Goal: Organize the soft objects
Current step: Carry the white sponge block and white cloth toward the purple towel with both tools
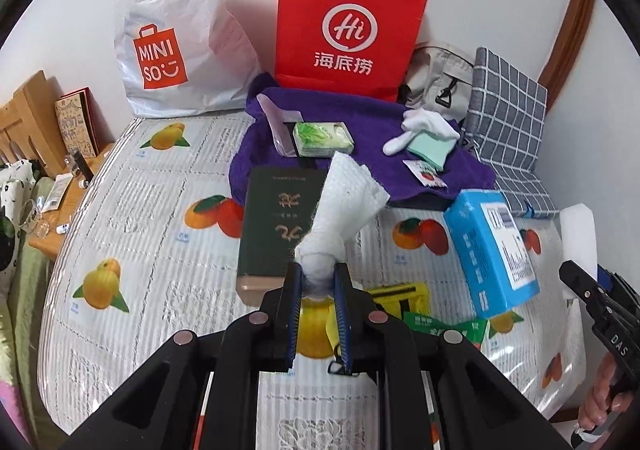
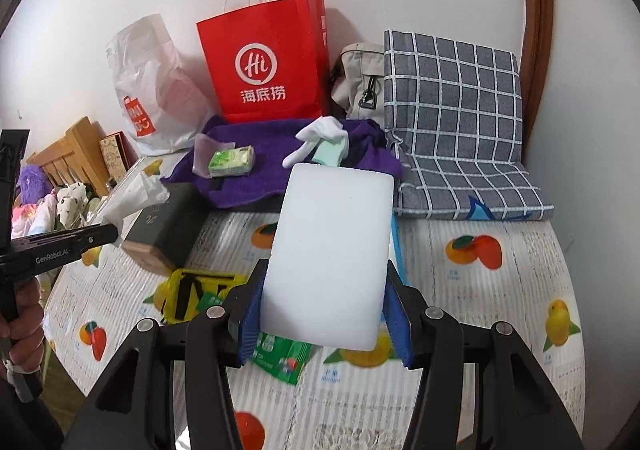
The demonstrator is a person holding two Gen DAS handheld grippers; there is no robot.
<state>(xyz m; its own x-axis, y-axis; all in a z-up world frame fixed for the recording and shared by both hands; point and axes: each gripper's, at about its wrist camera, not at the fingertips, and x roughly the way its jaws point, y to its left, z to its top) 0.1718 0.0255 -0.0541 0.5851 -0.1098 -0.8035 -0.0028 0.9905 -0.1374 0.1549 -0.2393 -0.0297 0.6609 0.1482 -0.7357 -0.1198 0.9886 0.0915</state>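
My left gripper (image 1: 318, 280) is shut on a crumpled white paper towel (image 1: 344, 202), which sticks up above the fruit-print tablecloth (image 1: 140, 218). My right gripper (image 2: 326, 312) is shut on a white foam sponge block (image 2: 332, 250), held upright between its blue pads (image 2: 398, 314). A purple towel (image 1: 360, 154) lies at the back of the table and carries a green tissue pack (image 1: 323, 139), white socks (image 1: 424, 126) and a mint-green cloth (image 1: 430, 150). The sponge (image 1: 578, 234) and right gripper show at the right edge of the left wrist view.
A red paper bag (image 1: 348, 26) and a white plastic bag (image 1: 176, 34) stand against the wall. A dark green book (image 1: 276, 230), a blue box (image 1: 492, 250), a yellow pouch (image 2: 196, 290), a green sachet (image 2: 284, 358), a checked cushion (image 2: 456, 122) and a grey bag (image 2: 360, 78) crowd the table.
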